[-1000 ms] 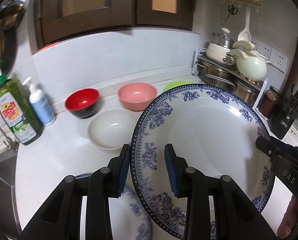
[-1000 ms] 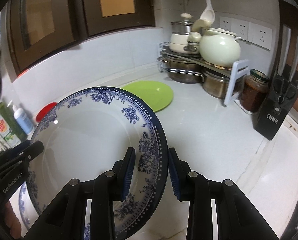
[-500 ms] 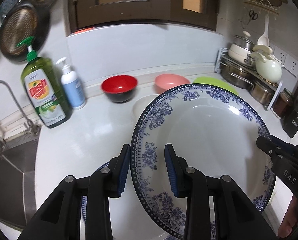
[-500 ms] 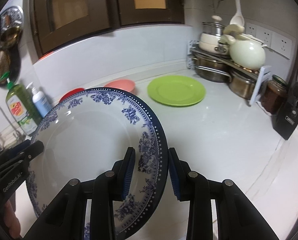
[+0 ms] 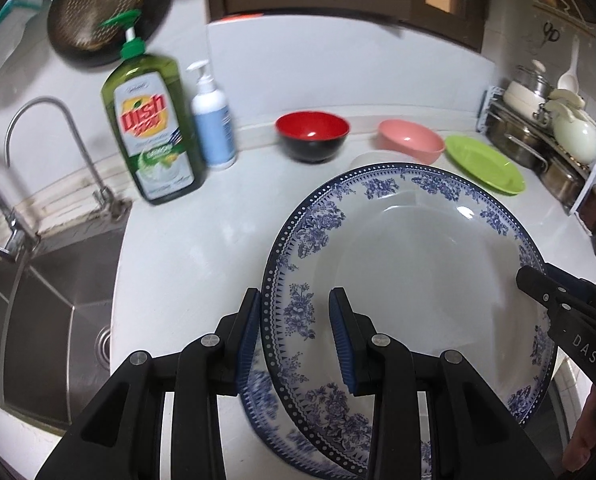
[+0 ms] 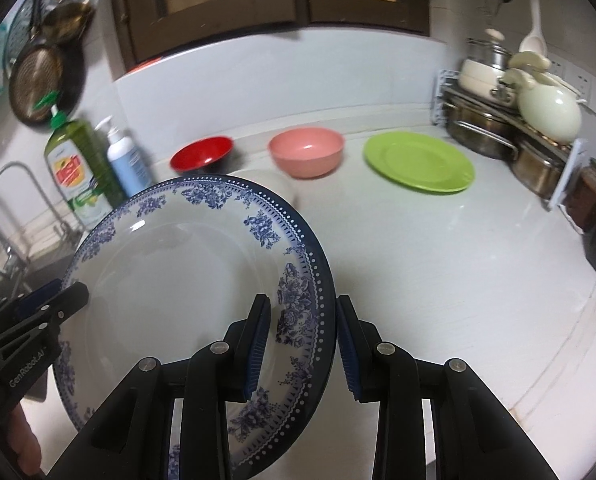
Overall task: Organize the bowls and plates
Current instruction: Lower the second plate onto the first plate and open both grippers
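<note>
White kitchen counter [image 5: 202, 248] across the middle of both views, steel sink [image 5: 38, 300] at lower left of the left wrist view, faucet [image 5: 30, 128] arching above it. Green dish soap bottle [image 5: 150, 128] and white pump bottle [image 5: 212, 120] standing side by side at upper left, blurred. Along the back wall, left to right: red bowl [image 5: 312, 136], pink bowl [image 5: 412, 146], green plate [image 5: 484, 164]; white bowl [image 5: 368, 158] peeking out just behind the big plate's far rim. Pots and cream kettle [image 6: 548, 114] on a rack at upper right.

Front and centre, blue-and-white plate [image 5: 410, 280], lifted clear of the counter and tilted. Left gripper [image 5: 294, 340] pinching its near-left rim, one blue pad each side. Right gripper [image 6: 304, 340] clamped on the opposite rim, likewise a pad either side. Second blue-patterned plate [image 5: 258, 396] glimpsed underneath at the bottom of the left wrist view, blurred, apparently lying on the counter.
</note>
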The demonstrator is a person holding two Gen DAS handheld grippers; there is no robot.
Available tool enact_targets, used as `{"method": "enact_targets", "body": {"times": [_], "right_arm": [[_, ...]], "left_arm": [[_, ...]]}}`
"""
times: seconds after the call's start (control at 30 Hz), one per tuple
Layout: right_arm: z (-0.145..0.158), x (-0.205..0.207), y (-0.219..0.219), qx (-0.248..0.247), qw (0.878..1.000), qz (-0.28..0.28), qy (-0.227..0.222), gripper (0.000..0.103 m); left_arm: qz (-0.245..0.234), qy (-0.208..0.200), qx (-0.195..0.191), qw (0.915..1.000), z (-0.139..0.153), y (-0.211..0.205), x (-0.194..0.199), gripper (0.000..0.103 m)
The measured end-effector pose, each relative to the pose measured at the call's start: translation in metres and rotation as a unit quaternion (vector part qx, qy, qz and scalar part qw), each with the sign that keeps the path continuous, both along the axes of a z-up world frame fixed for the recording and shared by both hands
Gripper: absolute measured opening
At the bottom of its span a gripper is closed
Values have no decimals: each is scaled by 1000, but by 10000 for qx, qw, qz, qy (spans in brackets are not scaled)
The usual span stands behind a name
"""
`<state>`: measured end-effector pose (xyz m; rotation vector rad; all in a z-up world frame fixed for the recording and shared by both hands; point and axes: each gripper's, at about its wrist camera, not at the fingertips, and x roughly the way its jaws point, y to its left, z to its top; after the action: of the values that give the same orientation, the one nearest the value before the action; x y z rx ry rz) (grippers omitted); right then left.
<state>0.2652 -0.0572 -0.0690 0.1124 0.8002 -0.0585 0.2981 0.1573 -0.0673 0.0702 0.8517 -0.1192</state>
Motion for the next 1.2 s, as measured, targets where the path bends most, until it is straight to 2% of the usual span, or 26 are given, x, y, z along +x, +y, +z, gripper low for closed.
{"method": "enact_targets", "body": {"times": [0.67,1.2], "right_arm": [[-55,19,41,-74,9964,376,763,34],[-79,25,50,-256,9927,454,1088,35]], "left_arm": [[211,855,114,9960,-66,21,8,35],[211,1042,209,9941,-77,23,16,35]]}}
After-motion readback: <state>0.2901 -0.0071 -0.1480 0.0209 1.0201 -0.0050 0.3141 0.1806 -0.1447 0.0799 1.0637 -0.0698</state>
